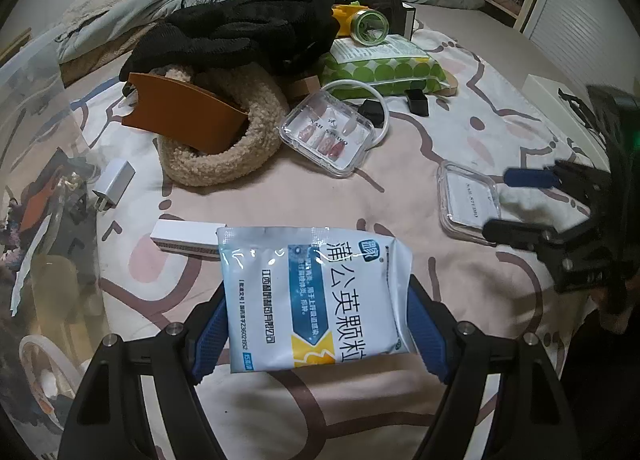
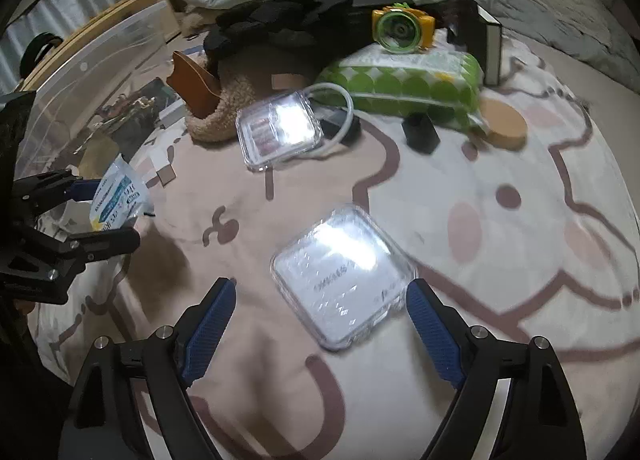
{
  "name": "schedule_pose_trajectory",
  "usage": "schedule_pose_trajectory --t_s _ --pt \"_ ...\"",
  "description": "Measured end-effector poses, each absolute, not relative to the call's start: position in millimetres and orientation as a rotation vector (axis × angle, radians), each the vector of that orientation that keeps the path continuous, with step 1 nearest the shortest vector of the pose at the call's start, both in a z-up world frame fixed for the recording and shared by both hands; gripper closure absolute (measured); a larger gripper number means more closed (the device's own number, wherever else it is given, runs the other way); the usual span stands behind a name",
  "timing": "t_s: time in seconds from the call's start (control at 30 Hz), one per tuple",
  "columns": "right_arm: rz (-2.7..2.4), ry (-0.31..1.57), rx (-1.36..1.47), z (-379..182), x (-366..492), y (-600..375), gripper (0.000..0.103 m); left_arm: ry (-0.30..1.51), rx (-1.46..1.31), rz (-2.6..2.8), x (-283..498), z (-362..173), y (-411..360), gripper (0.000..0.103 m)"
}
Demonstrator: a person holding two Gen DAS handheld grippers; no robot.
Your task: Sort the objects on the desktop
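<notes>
Meanwhile the left claw (image 1: 316, 334) was clamped on a white medicine sachet (image 1: 312, 296) above the bedsheet (image 1: 420, 163). At its 2 o'clock, the right claw (image 2: 320, 324) stood apart over a clear plastic case (image 2: 344, 276).

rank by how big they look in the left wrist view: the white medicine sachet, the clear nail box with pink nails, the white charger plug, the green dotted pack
1. white medicine sachet, though it is nearest the camera
2. green dotted pack and clear nail box look alike, so unranked
3. white charger plug, smallest
</notes>
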State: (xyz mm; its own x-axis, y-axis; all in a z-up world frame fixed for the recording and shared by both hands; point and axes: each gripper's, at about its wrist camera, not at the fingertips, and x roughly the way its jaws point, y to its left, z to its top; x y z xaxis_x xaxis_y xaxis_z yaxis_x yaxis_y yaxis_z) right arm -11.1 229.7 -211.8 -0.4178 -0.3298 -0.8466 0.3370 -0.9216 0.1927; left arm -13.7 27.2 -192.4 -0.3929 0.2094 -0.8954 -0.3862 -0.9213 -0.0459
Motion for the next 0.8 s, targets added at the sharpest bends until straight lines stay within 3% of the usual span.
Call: schedule_pose_trajectory --t_s 0.2,0.37,0.43,0.67,0.8 --pt "-2.300 -0.005 1.416 -227 -34 238 0.012 0.230 -1.473 2.339 -15 -193 26 0.023" --pt "-2.144 -0.324 1.525 -241 -35 257 0.010 0.215 -1.469 2.340 -16 -191 22 0.023" --pt "-2.094 -0.350 1.537 -239 -31 256 0.010 0.209 -1.467 2.341 -16 -190 20 0.023" --pt "-2.205 -0.038 1.527 -238 -16 223 0.010 0.198 -1.466 2.349 -18 -189 20 0.023" --pt "-2.260 0.023 1.558 -244 -19 212 0.010 0.207 -1.458 2.349 -18 -188 22 0.023"
